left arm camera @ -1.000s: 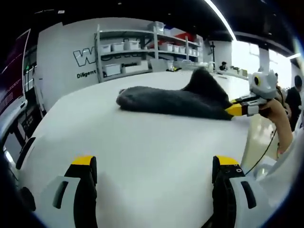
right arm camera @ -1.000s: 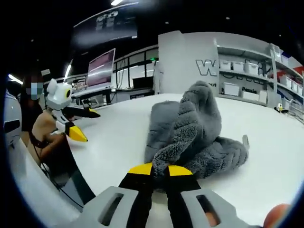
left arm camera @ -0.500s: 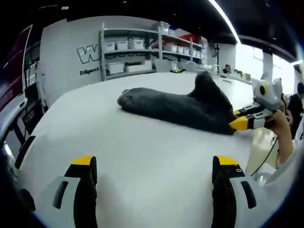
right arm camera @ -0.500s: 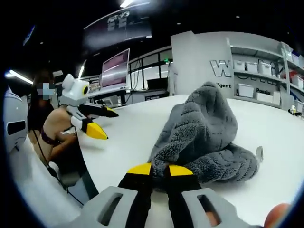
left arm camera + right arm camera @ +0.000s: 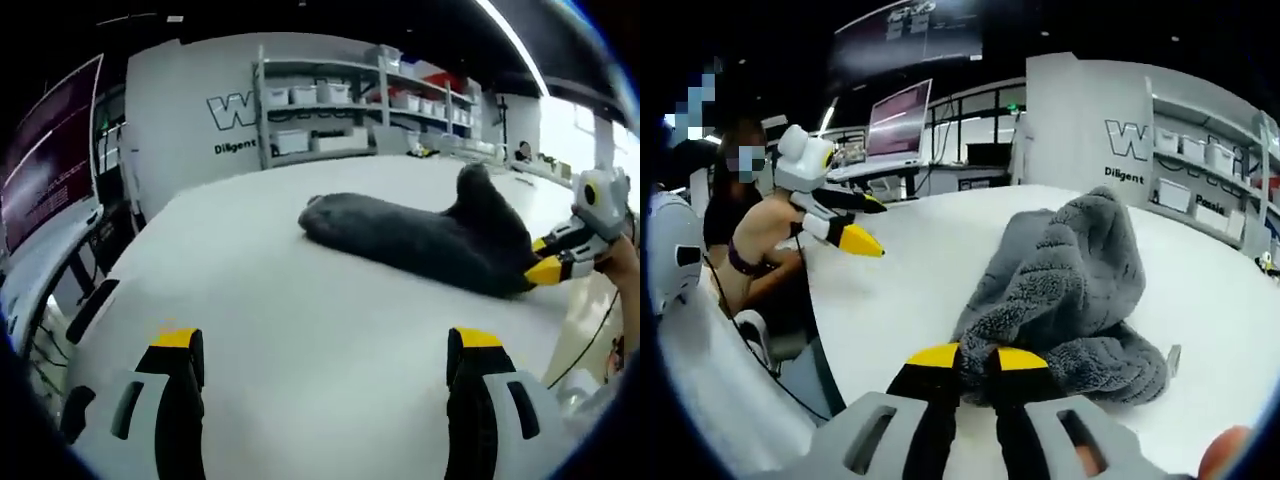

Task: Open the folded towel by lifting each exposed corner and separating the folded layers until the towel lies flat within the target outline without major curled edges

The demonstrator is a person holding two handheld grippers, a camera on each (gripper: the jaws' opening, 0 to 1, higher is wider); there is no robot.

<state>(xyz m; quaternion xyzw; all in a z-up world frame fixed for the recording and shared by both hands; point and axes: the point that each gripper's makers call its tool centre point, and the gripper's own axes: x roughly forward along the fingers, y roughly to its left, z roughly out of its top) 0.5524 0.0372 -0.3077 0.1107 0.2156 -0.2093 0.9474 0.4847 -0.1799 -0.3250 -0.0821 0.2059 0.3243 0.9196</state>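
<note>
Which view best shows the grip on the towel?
The right gripper view: its tongs sit shut on the grey towel, close up. The left gripper view shows the towel far across the table, with that grip small at its edge.

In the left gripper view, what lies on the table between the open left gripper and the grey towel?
Nothing: in the left gripper view, only bare white table lies between the left gripper and the grey towel.

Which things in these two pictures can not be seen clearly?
- Right gripper view: the towel corner between the closed right hand-held gripper jaws is covered by them.
- Left gripper view: the towel's layers are too far off to separate.
- Both views: the wall lettering is cut by shelves.
</note>
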